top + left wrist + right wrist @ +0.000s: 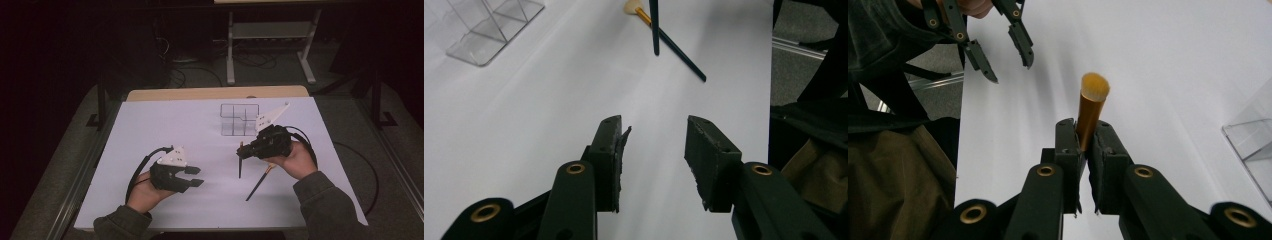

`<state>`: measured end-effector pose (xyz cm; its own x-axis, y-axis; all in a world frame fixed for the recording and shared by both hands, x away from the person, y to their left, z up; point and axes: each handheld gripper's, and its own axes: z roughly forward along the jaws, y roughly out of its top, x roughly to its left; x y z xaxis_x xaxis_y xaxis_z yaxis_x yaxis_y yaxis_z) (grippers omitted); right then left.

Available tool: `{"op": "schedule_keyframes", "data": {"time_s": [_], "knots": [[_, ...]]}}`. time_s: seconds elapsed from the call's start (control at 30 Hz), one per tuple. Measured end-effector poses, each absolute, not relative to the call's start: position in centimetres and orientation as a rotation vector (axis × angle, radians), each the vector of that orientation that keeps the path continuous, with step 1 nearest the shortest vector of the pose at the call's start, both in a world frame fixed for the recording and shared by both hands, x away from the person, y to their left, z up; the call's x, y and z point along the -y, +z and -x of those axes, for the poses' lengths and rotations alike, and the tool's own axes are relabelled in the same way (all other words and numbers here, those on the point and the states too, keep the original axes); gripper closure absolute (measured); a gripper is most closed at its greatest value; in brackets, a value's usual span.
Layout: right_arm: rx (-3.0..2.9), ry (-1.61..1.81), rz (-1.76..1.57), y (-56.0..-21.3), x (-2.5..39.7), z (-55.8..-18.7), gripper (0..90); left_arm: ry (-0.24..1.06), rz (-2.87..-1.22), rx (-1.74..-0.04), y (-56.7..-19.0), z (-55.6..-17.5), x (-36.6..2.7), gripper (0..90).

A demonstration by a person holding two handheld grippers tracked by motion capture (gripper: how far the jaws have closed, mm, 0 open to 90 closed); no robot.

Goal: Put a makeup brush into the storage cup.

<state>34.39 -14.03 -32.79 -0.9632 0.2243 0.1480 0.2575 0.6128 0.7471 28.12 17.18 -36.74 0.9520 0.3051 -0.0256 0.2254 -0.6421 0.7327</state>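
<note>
— Premises type?
— A lab or test bay. A white tabletop (165,130) on a metal frame stands on grey carpet in a dark room.
— Supporting evidence?
— Loose cables (195,75) on the floor at upper centre, beside a second bench's white legs (231,50).

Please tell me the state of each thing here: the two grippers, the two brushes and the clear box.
Left gripper: open, holding nothing, above the white table.
Right gripper: shut on the makeup brush with gold ferrule and dark handle.
Second dark-handled brush: lying flat on the table, untouched.
Clear plastic divided organiser box: upright; its compartments look empty.
</note>
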Motion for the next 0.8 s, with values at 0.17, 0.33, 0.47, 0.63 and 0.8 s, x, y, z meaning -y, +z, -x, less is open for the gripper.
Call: {"op": "schedule_keyframes", "data": {"time_s": [0.17, 0.33, 0.47, 0.63, 0.8], "knots": [[2.798, -1.294, 0.419, -32.6, 14.2, -34.7, 82.6, 0.130, -2.282, -0.385, -36.9, -27.8, -17.8, 56.0], [2.804, -1.279, 0.431, -32.4, 14.2, -35.1, 82.6, 0.140, -2.272, -0.401, -37.1, -27.5, -18.3, 55.0], [2.802, -1.291, 0.444, -32.1, 14.3, -35.2, 82.6, 0.132, -2.249, -0.421, -37.2, -27.4, -19.0, 54.7], [2.811, -1.303, 0.459, -31.7, 14.8, -35.7, 82.6, 0.141, -2.257, -0.430, -37.2, -27.1, -19.5, 54.8], [2.810, -1.299, 0.483, -31.4, 15.1, -36.1, 82.6, 0.145, -2.259, -0.446, -37.1, -27.0, -20.0, 53.1]]}}
